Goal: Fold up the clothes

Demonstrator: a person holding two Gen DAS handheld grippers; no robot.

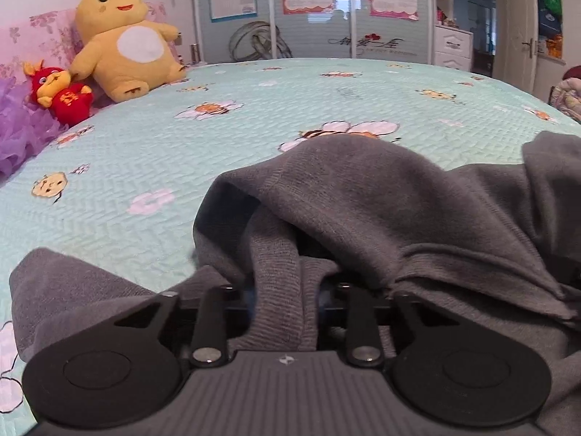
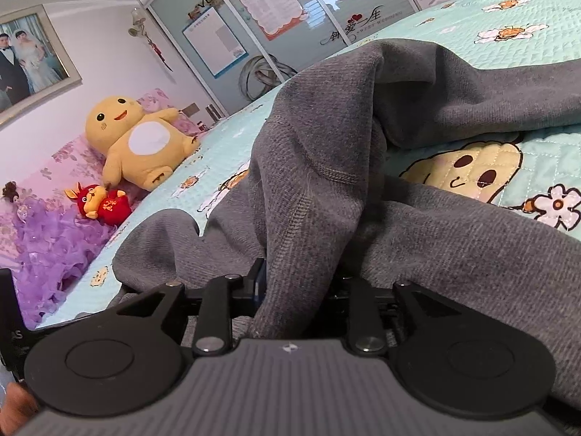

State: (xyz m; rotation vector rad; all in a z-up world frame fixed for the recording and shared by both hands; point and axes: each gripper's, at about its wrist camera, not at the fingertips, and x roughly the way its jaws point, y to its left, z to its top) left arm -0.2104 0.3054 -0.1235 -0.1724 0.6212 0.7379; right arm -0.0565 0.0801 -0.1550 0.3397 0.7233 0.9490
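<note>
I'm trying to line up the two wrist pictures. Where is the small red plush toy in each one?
Left wrist view: the small red plush toy sits far left, upper part, just below-left of the big yellow plush toy.
Right wrist view: the same toy lies left of centre, mid-height, again below-left of the yellow one.
Shared landmark: the purple ruffled fabric beside it.

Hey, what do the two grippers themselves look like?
Both match: the left gripper and right gripper have a ribbed grey body with a small star-like mark, two round matte black discs at the sides, and black link arms on silver pivot pins. No cables or sleeves show.
</note>
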